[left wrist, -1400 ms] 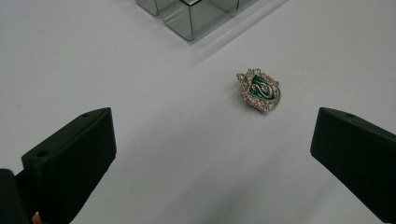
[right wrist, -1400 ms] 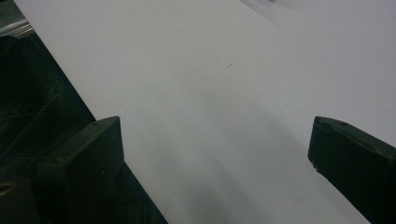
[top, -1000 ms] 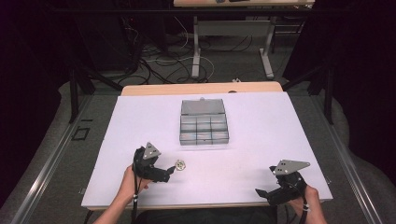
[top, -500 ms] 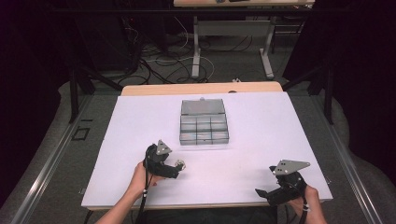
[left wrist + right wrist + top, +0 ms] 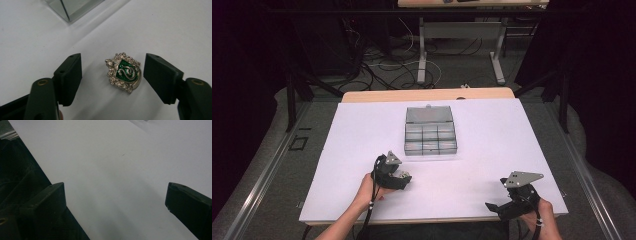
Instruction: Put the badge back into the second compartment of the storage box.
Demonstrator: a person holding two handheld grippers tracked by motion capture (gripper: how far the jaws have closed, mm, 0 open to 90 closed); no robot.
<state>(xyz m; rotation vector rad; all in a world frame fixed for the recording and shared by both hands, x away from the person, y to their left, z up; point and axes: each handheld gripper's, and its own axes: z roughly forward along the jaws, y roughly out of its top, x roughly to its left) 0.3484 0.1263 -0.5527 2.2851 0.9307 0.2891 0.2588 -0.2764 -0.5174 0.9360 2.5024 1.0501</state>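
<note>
Your left gripper [image 5: 404,176] sits low over the white worktop [image 5: 492,135], toward the near edge and left of centre. Its jaws stand apart and have just been closing, with a small metal badge [image 5: 123,72] lying between them; neither pad touches it yet. In the left gripper view the badge shows as a silver crest with a green shield and a snake. It lies closer to the pad at 3 o'clock, while a wider strip of bare worktop separates it from the pad at 9 o'clock. From the high view the badge itself is too small to make out under the gripper.

The clear compartment box [image 5: 430,132] stands at 1 o'clock from your left gripper, well apart, its lid open toward the far edge. One corner of it [image 5: 72,8] shows at 11 o'clock in the left gripper view, with open worktop between it and the badge.

Your right gripper [image 5: 497,206] rests at the near right corner, jaws wide open and nothing between them. Its own view shows the worktop's edge running diagonally from 11 o'clock down to 6 o'clock, with dark floor beyond it on the left. Between your two grippers the worktop is plain white surface.
</note>
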